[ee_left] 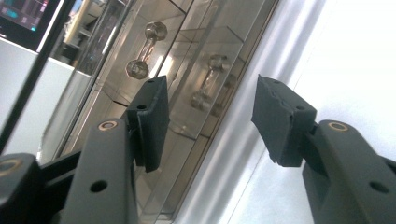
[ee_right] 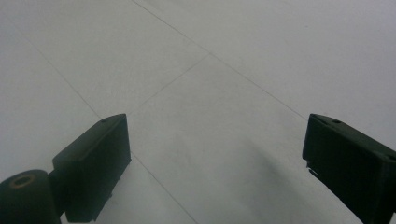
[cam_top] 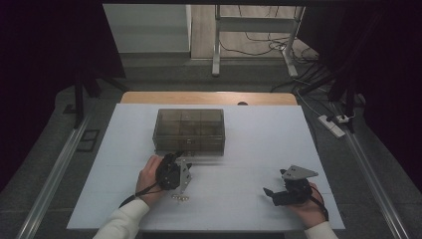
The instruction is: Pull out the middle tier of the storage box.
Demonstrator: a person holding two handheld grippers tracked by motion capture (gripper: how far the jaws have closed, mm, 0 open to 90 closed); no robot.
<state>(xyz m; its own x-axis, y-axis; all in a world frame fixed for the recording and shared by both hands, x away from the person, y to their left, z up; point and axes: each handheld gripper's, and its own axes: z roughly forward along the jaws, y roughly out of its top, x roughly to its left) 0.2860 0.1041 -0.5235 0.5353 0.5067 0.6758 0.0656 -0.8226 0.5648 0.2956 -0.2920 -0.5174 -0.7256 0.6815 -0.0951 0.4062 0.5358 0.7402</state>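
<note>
Clear smoky plastic compartment box mid-table, small metal dumbbell-shaped pieces inside; left gripper just before it, jaws apart, empty; right gripper wide open, empty, over white tabletop; dark room

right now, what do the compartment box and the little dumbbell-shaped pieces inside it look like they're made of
Compartment box: looks like clear, smoke-tinted hard plastic, glossy; the dividers show through its walls, which mirror the contents. Dumbbell-shaped pieces: probably polished metal, silvery with bright highlights, though glass or chromed plastic can't be ruled out.
</note>
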